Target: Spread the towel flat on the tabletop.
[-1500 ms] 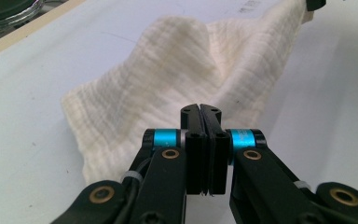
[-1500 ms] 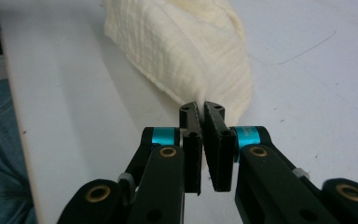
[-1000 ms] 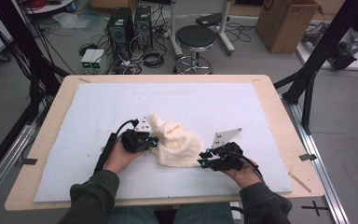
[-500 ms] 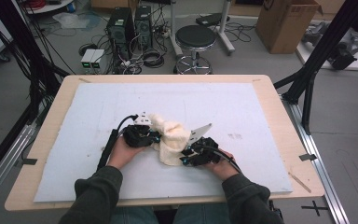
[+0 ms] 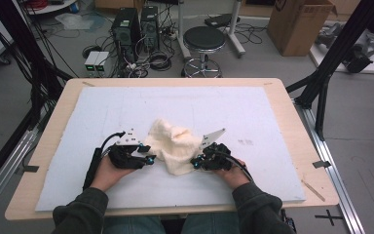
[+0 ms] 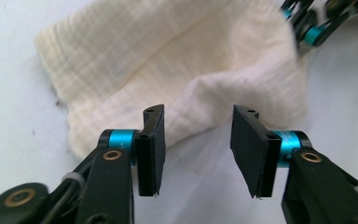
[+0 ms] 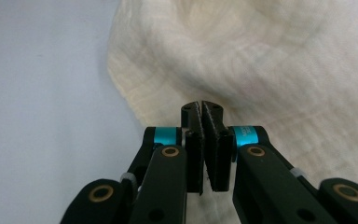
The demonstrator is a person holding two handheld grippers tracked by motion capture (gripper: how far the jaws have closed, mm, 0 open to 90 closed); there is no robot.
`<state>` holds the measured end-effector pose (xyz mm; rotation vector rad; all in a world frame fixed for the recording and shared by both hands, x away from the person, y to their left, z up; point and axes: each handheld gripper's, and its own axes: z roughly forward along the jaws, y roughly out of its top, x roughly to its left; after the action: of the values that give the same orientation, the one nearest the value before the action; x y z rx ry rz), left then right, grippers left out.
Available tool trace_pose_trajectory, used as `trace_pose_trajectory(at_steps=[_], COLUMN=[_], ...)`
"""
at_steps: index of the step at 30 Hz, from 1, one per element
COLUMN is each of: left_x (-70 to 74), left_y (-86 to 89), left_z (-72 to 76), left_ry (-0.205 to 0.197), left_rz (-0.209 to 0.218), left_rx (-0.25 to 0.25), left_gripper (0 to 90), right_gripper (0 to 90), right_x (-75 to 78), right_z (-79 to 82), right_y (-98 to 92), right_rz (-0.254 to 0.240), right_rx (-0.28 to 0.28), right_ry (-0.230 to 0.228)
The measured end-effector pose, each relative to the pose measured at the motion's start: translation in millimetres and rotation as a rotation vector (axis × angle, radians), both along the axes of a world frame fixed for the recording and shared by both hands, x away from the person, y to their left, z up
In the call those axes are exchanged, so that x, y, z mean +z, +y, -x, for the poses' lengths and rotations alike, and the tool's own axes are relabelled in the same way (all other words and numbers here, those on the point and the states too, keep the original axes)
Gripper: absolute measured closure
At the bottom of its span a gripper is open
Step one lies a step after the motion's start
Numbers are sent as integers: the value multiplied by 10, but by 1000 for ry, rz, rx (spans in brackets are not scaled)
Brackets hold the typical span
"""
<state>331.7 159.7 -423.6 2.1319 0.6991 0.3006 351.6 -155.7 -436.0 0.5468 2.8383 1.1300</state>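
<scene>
While crumpled on the white desk between both hands, cream cloth; left claw just opened, jaws apart and clear of the cloth's near edge; right claw just closed, clamped on the cloth's edge

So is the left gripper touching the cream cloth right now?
Apart. In the left gripper view, the left gripper has open jaws with bare white table between the pads, and the cream cloth lies just beyond the tips.
</scene>
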Motion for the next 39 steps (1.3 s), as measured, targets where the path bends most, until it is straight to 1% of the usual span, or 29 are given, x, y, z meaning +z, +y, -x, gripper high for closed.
trace_pose_trajectory(at_steps=[1, 3, 5, 6, 8, 9, 11, 13, 14, 16, 19, 21, 23, 24, 25, 26, 28, 29, 30, 31, 33, 34, 35, 36, 37, 39], left_x=[-28, -57, -86, -105, -141, -143, -104, -21, 44, 146, 343, 475, 595, 648, 694, 731, 765, 754, 722, 675, 540, 464, 384, 307, 237, 118], left_y=[-11, -41, -75, -92, -125, -129, -107, -66, -39, -3, 74, 108, 139, 157, 174, 187, 207, 212, 213, 211, 190, 180, 158, 138, 116, 61], left_z=[-23, -62, -110, -128, -147, -141, -116, -64, -23, 38, 154, 235, 318, 356, 388, 417, 441, 422, 385, 329, 200, 129, 64, -2, -61, -170], left_ry=[3, -3, -5, -1, -2, -2, -6, -17, -32, -47, -73, -88, -96, -96, -89, -83, -79, -69, -63, -48, -3, 25, 50, 68, 86, 99], left_rz=[-9, -23, -27, -35, -65, -68, -48, -10, -14, -27, 3, -7, -4, -6, -9, -14, -35, -50, -64, -74, -69, -68, -57, -61, -72, -107], left_rx=[18, 41, 56, 53, 41, 36, 10, -10, -24, -42, -71, -99, -128, -148, -172, -192, -209, -210, -203, -199, -177, -172, -155, -146, -127, -90], left_gripper=[517, 498, 510, 545, 660, 738, 841, 863, 866, 869, 868, 868, 867, 867, 867, 866, 865, 863, 862, 861, 859, 859, 857, 854, 848, 833], right_gripper=[875, 876, 877, 877, 877, 878, 882, 884, 886, 886, 887, 886, 887, 887, 886, 887, 887, 886, 886, 887, 886, 886, 886, 886, 886, 886], right_x=[2, -8, -12, -12, -13, -11, -3, 14, 29, 86, 200, 268, 340, 381, 421, 460, 514, 528, 532, 532, 497, 468, 426, 375, 319, 217], right_z=[-1, -1, -4, -7, -8, -6, 9, 25, 34, 75, 172, 249, 339, 391, 438, 488, 561, 583, 587, 584, 521, 475, 422, 364, 313, 227], right_y=[-4, -12, -20, -21, -21, -21, -15, -20, -28, -50, -88, -106, -120, -122, -123, -121, -106, -95, -81, -70, -55, -53, -53, -53, -53, -54], right_rz=[1, -9, -13, -12, -14, -13, -9, -11, -17, -35, -63, -83, -99, -108, -113, -121, -131, -128, -119, -104, -85, -75, -62, -48, -37, -16], right_rx=[2, -1, -4, -1, 0, 0, 4, 11, 17, 22, 30, 41, 51, 58, 67, 75, 93, 102, 105, 100, 82, 71, 54, 42, 26, 16], right_ry=[4, 2, 8, 2, 4, 5, -6, -1, -2, -13, -33, -52, -69, -74, -92, -91, -101, -101, -110, -109, -113, -104, -100, -92, -67, -39])
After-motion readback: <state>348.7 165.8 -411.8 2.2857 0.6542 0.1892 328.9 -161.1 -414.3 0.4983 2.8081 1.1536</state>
